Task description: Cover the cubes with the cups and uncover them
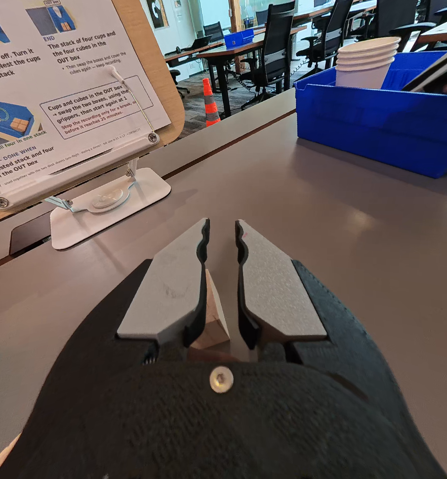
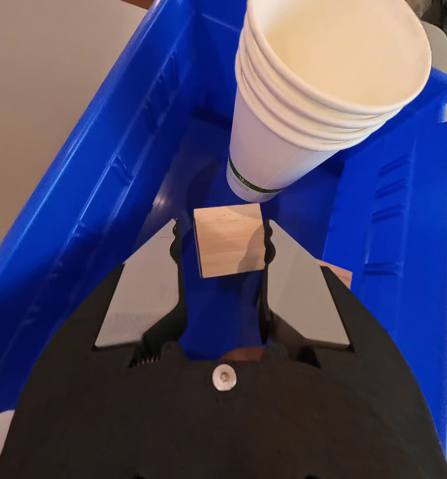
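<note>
Right hand-held gripper point(image 2: 221, 228) straddles a wooden cube point(image 2: 229, 246) (left pad clear).

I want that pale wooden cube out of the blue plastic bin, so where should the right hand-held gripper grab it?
Come from above and squeeze the pale wooden cube's left and right side faces; they are flat, parallel and already between the open fingers. Stay clear of the white paper cup stack behind.

Left wrist view: low over the grey table point(image 1: 321, 233), facing forward; blue bin point(image 1: 373, 124) upper right.
Right wrist view: close, looking down into the blue bin point(image 2: 100, 181).
Shared: bin, cup stack point(image 1: 365, 62).
</note>
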Motion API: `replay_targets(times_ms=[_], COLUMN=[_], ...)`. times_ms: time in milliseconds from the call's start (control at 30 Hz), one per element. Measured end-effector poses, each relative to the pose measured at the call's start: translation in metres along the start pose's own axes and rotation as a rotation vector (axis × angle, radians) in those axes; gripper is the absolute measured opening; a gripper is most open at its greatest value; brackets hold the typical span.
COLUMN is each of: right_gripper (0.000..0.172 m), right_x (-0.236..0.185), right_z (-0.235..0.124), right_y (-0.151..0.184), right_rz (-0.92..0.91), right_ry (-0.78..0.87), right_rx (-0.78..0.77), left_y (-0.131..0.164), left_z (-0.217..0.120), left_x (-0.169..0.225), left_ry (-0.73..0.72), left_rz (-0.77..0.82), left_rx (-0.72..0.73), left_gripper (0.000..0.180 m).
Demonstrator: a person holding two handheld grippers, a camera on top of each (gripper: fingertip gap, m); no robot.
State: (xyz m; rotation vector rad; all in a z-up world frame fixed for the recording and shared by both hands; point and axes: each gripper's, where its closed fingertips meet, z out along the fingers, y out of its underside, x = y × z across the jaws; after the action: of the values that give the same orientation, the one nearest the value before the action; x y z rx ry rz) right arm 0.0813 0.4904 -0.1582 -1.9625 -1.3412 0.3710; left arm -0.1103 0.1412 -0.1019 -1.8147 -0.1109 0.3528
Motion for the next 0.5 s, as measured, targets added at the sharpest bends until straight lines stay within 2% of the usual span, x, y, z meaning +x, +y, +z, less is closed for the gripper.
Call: replay_targets(times_ms=[200,267,333,367,400,500], right_gripper=[0.06,0.049,0.028,0.02,0.019,0.027], right_x=[0.014,0.024,0.034,0.036,0.036,0.041], right_z=[-0.034,-0.05,-0.063,-0.066,-0.067,-0.062], right_y=[-0.014,-0.018,-0.014,-0.008,0.003,0.041], right_rz=[-0.058,-0.07,-0.09,-0.107,-0.121,-0.142], right_ry=[0.059,0.088,0.112,0.109,0.091,0.075], right_rx=[0.073,0.095,0.081,0.053,0.0,-0.202], left_y=[0.002,0.002,0.002,0.002,0.002,0.004], left_z=[0.001,0.001,0.001,0.001,0.001,0.002], left_x=[0.001,0.001,0.001,0.002,0.003,0.004], left_ry=[0.006,0.009,0.011,0.013,0.014,0.015], left_rz=[-0.004,-0.008,-0.007,-0.005,-0.003,0.005], left_rx=[-0.007,-0.009,-0.009,-0.009,-0.01,-0.016], left_gripper=[0.018,0.018,0.018,0.018,0.018,0.018])
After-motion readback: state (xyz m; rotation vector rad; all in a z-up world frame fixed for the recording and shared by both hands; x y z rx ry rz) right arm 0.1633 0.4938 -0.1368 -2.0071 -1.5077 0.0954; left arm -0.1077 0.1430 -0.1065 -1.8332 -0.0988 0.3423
